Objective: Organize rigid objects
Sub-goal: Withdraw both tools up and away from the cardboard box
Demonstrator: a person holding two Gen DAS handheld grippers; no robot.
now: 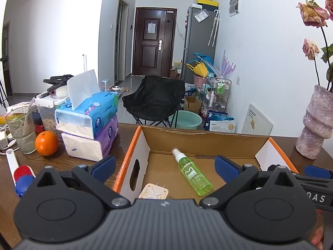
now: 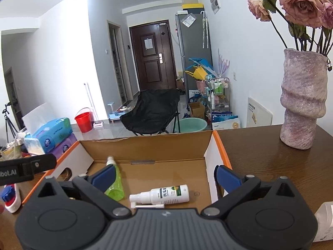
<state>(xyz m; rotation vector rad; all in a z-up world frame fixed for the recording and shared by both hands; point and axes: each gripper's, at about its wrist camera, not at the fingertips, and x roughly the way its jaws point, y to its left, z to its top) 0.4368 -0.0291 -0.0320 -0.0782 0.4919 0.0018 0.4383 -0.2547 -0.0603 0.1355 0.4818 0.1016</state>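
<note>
An open cardboard box (image 1: 199, 141) with an orange rim stands on the brown table. A green spray bottle (image 1: 192, 173) and a cream plug adapter (image 1: 154, 191) lie on its floor. In the right wrist view a white spray bottle (image 2: 166, 193) lies on the floor of the box (image 2: 145, 148), and the green spray bottle (image 2: 116, 185) is partly hidden by a finger. My left gripper (image 1: 165, 166) hangs open over the box, holding nothing. My right gripper (image 2: 165, 177) is open wide above the white bottle, pads clear of it.
Two stacked tissue packs (image 1: 91, 125), an orange (image 1: 46, 143) and a glass (image 1: 21, 131) stand left of the box. A pink vase of dried roses (image 2: 301, 104) stands at the right. A red and blue capped item (image 2: 9, 198) lies front left, a white object (image 2: 323, 220) front right.
</note>
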